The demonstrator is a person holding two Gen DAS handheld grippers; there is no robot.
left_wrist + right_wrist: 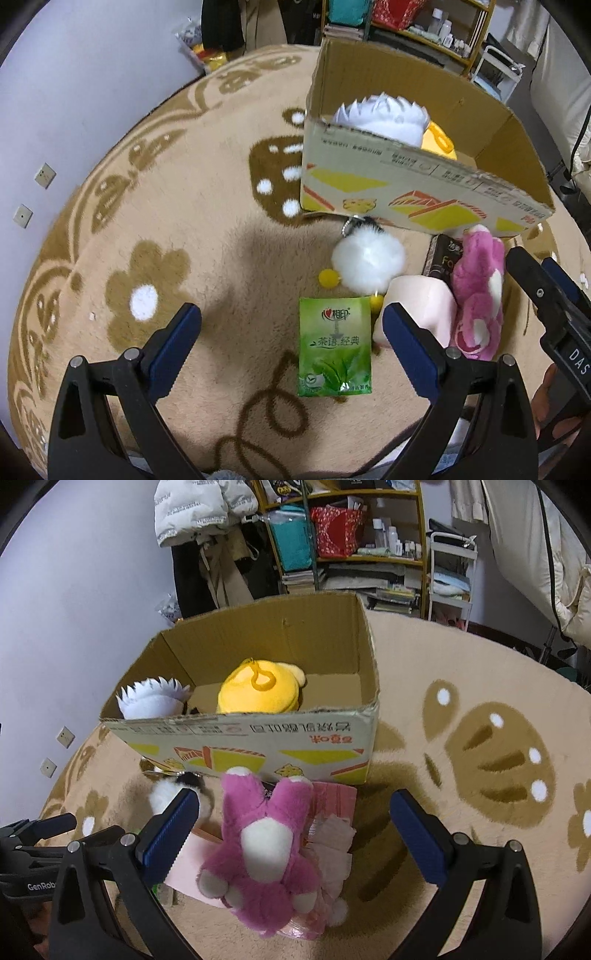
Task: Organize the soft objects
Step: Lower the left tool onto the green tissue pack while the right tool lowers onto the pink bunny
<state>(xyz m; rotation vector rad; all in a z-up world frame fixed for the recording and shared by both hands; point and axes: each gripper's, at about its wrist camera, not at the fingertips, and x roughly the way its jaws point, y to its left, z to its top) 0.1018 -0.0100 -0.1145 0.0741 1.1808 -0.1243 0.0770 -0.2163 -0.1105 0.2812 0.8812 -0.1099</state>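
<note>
An open cardboard box [406, 184] [258, 734] stands on the rug and holds a white spiky plush [380, 114] [151, 698] and a yellow plush [258, 686] [439, 142]. In front of it lie a pink plush bear [262, 853] [478, 291], a white pom-pom keychain [367, 264] [162, 794], a pale pink soft block [421, 306] and a green tissue pack [334, 347]. My left gripper [291, 332] is open above the green pack. My right gripper [291, 819] is open, its fingers either side of the pink bear, not touching it.
A dark packet [443, 258] lies beside the bear, and pink wrapped packs [332, 827] lie under it. A beige patterned rug [166, 221] covers the floor. Shelves [351, 535] and hanging clothes [207, 524] stand behind the box. The right gripper shows in the left wrist view [546, 295].
</note>
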